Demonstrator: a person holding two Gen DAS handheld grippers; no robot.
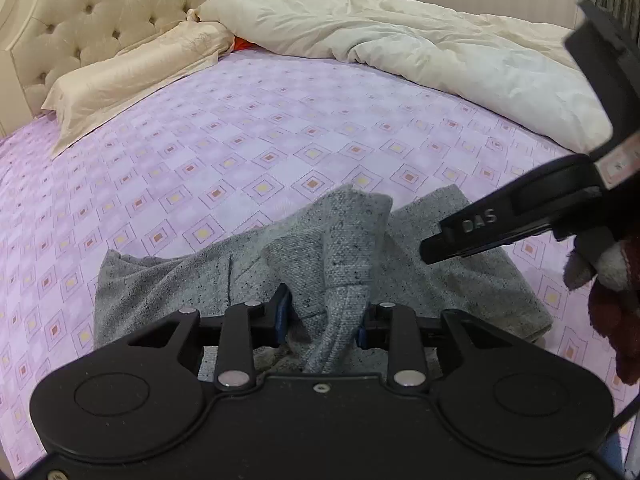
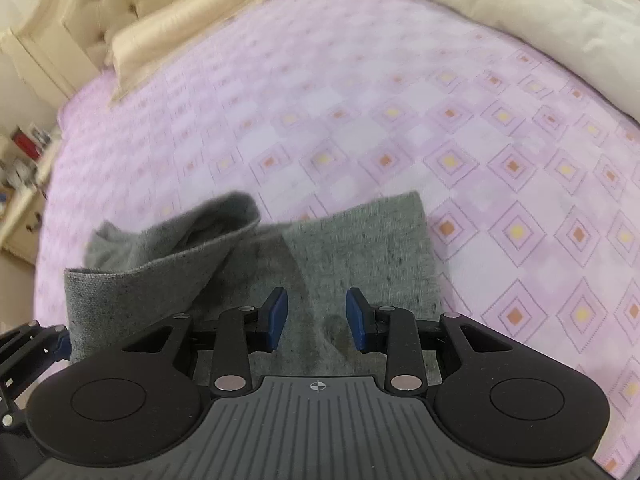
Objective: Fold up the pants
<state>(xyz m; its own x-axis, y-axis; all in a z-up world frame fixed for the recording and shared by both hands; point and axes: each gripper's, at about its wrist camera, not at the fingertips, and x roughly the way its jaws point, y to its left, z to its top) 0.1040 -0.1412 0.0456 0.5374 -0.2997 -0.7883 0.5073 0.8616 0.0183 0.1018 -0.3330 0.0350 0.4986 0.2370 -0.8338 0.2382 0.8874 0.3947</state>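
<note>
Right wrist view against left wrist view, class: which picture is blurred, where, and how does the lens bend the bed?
Right wrist view: motion blur smears the far sheet and pillow, while the open right gripper stays sharp. Left wrist view: crisp throughout, with the left gripper pinching the grey pants. Both: fisheye bows the bed into a dome.

Left tongs (image 1: 324,316) pinched on a raised bunch of the pants (image 1: 344,248), right tongs (image 2: 317,318) parted with a clear gap between pads, held low over the flat cloth, right of the left tongs, gloved hand (image 1: 608,280) behind them
</note>
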